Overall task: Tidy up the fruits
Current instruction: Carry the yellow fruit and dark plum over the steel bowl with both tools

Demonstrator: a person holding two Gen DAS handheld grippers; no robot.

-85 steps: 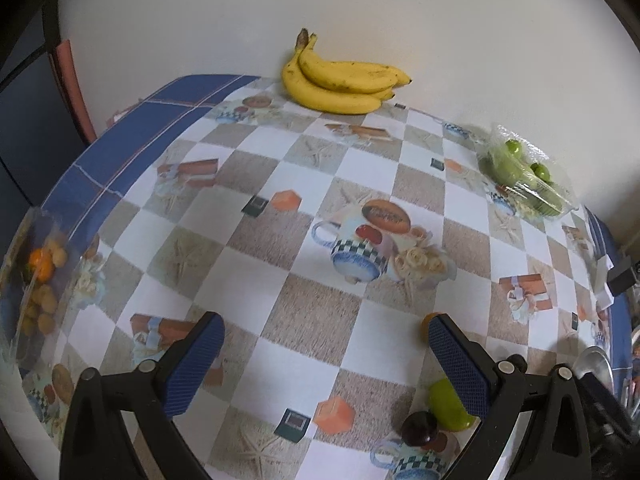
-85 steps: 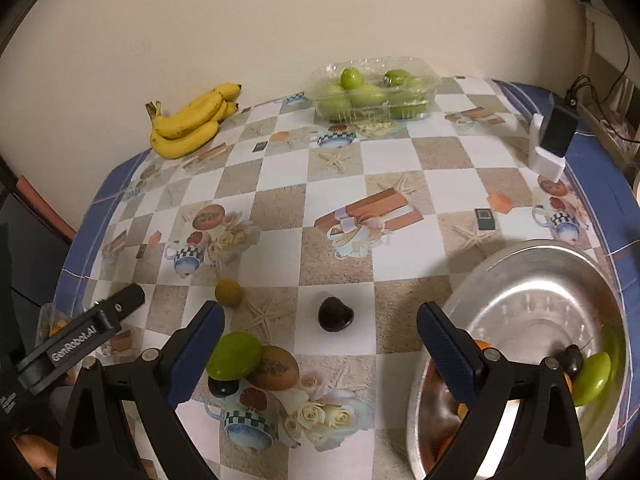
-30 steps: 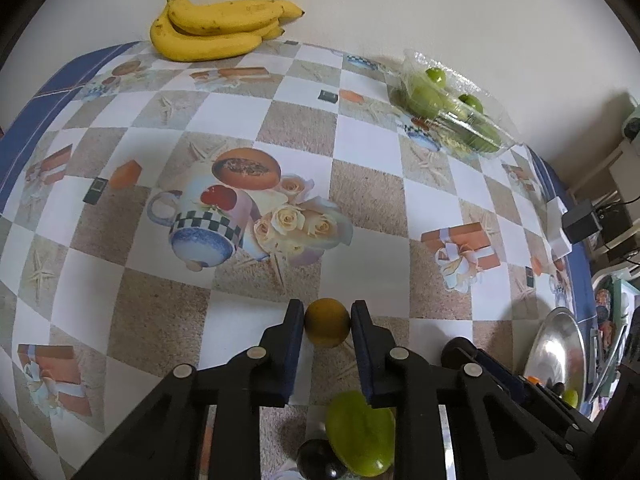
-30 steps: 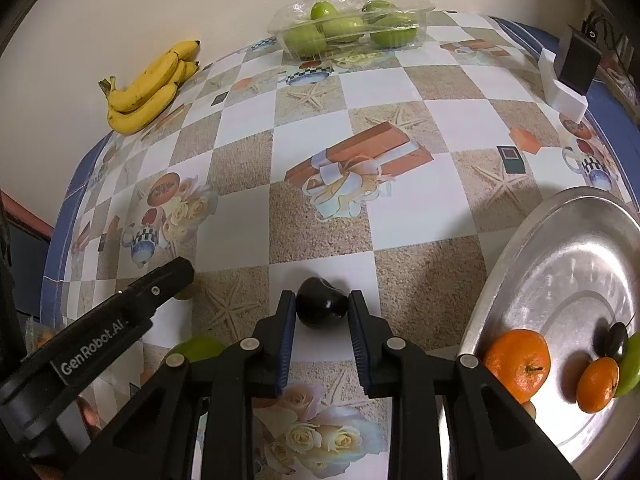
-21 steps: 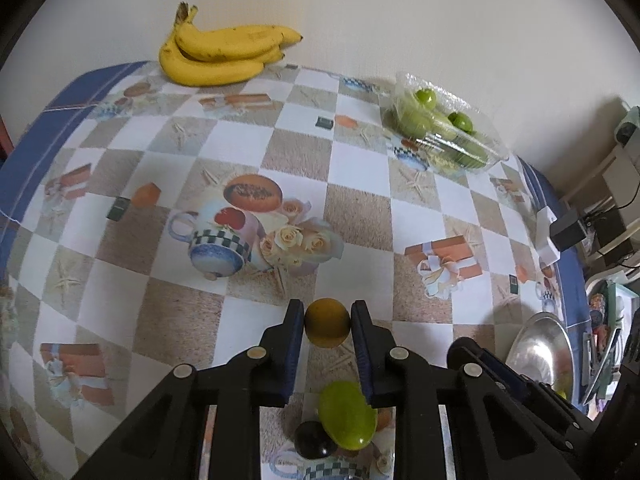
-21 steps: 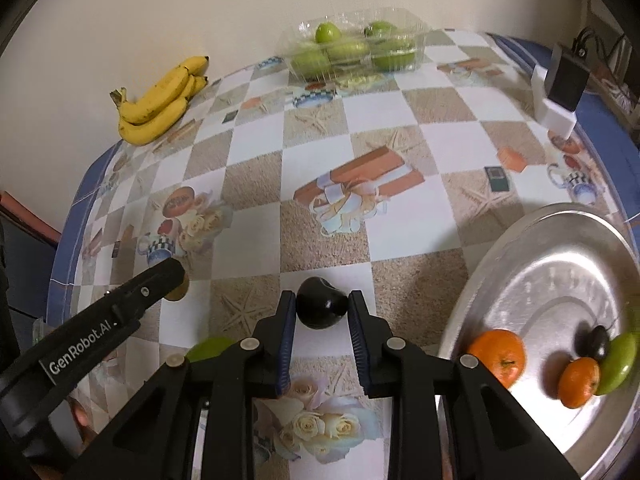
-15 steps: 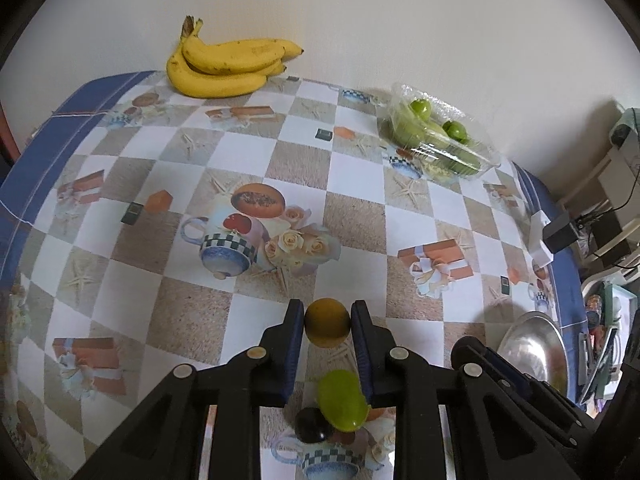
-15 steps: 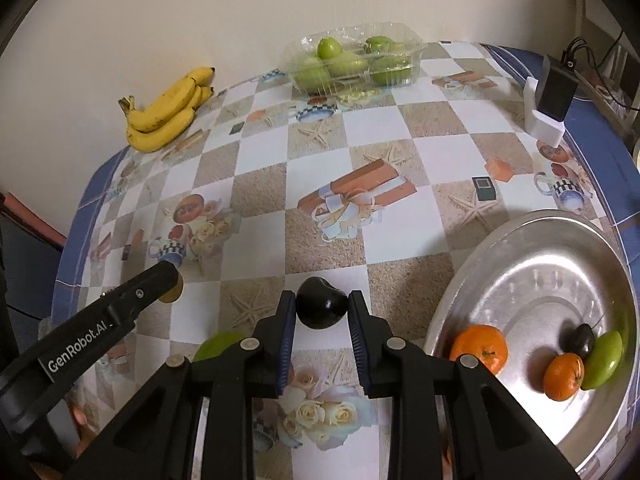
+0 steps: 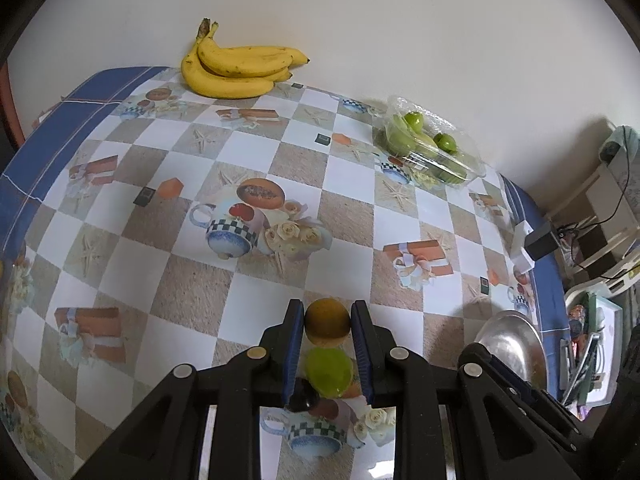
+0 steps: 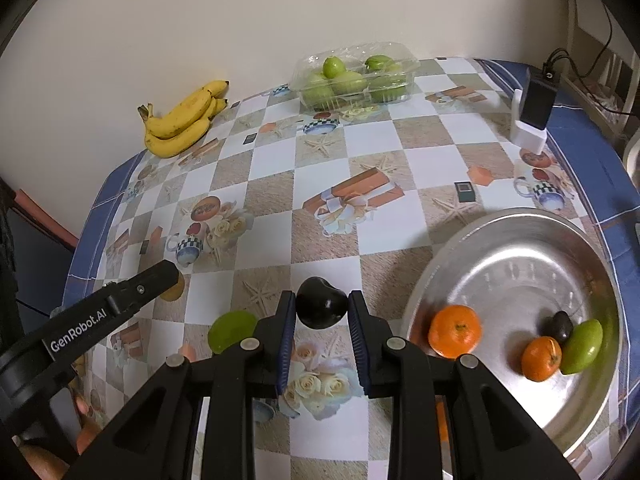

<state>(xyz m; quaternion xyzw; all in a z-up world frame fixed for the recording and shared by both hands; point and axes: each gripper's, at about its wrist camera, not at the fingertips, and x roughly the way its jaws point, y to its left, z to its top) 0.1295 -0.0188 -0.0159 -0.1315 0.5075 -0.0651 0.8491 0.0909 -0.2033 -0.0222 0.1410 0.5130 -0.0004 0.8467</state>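
The round metal bowl (image 10: 520,240) near the table's right edge held two tangerines (image 10: 455,331), a dark plum and a green fruit; a clear plastic clamshell (image 10: 356,76) at the far edge held green fruits. Above the tablecloth (image 10: 412,160), the right gripper (image 10: 322,309) was clamped on a glossy dark plum (image 10: 320,308), and the left gripper (image 9: 327,322) was clamped on a dull round yellow-brown fruit (image 9: 327,320).

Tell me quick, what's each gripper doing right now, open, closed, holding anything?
Left gripper: closed on the small brownish-yellow fruit.
Right gripper: closed on the dark plum.
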